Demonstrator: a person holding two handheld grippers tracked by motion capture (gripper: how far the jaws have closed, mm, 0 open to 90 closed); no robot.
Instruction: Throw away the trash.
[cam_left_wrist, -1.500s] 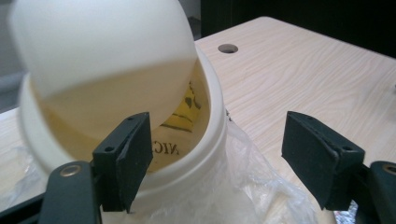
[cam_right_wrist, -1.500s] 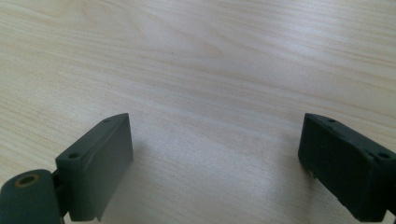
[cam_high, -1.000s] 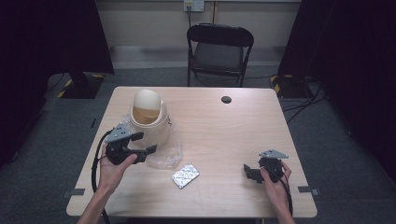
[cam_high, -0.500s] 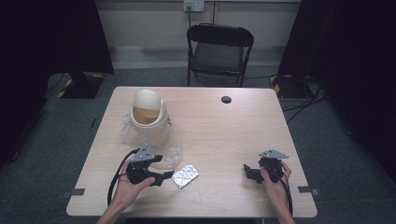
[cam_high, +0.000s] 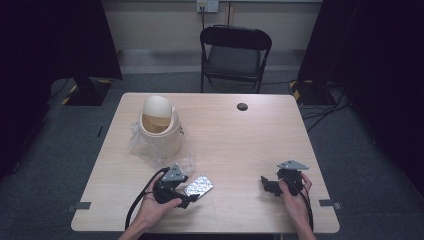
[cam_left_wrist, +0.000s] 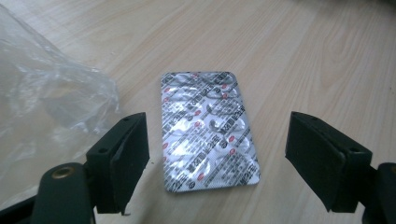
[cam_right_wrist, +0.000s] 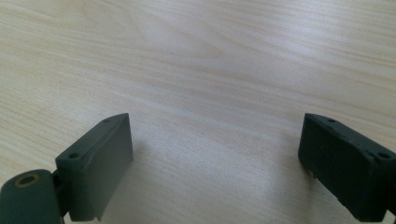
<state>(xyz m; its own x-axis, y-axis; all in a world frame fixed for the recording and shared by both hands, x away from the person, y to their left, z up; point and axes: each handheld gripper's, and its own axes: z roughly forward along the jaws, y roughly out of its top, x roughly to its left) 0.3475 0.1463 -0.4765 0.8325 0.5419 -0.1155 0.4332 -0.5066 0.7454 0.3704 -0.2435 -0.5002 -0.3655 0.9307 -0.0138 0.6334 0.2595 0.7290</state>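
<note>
1. While the person's left hand sits low at the seven o'clock corner of the desk, the left tongs are spread wide, one jaw on each side of the silver blister pack, neither touching it.
2. That pack lies flat on the wood, foil face up, at about six o'clock on the desk, just beside the crumpled clear plastic. My read: the jaws straddle its long edges so a squeeze would catch it across the narrow width.
3. Flat foil on flat wood is awkward, I'd say. The jaw tips would need to get right down to the surface or the pack could skate away.
4. Over at four o'clock, the right tongs are released too, jaws apart over bare wood with nothing between them. They sit well apart from the pack, looking parked in the right hand, out of the left's way.
5. Up at ten o'clock stands the cream bin with its domed swing lid, upright, clear plastic bunched round its base. It could be where the pack is headed, though I can't say.
6. A small dark disc rests near twelve o'clock, and a folding chair waits beyond the far edge.
</note>
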